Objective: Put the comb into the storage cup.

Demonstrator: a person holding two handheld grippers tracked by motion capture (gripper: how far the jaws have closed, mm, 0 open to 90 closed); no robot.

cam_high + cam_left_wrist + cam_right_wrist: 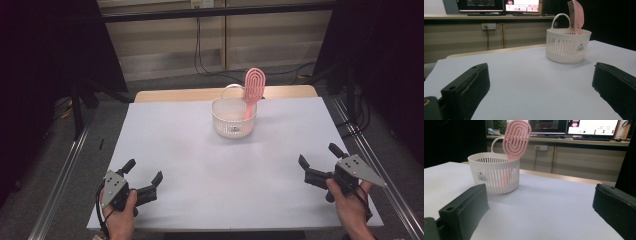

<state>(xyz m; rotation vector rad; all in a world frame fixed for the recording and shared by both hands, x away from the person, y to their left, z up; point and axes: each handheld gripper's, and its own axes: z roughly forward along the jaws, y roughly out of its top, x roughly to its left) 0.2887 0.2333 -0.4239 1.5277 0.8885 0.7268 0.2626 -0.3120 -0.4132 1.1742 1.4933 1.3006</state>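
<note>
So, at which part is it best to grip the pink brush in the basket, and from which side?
Probably the oval head of the pink brush, from above. It stands handle-down in the white basket, leaning on the rim, so only the head is free. The right gripper, jaws open, sits on that side.

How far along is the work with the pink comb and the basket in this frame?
Possibly done: the pink comb stands in the white basket, leaning on its rim. In hand: nothing; the left gripper and right gripper sit open near the table front edge. If removal is intended, it hasn't started.
</note>
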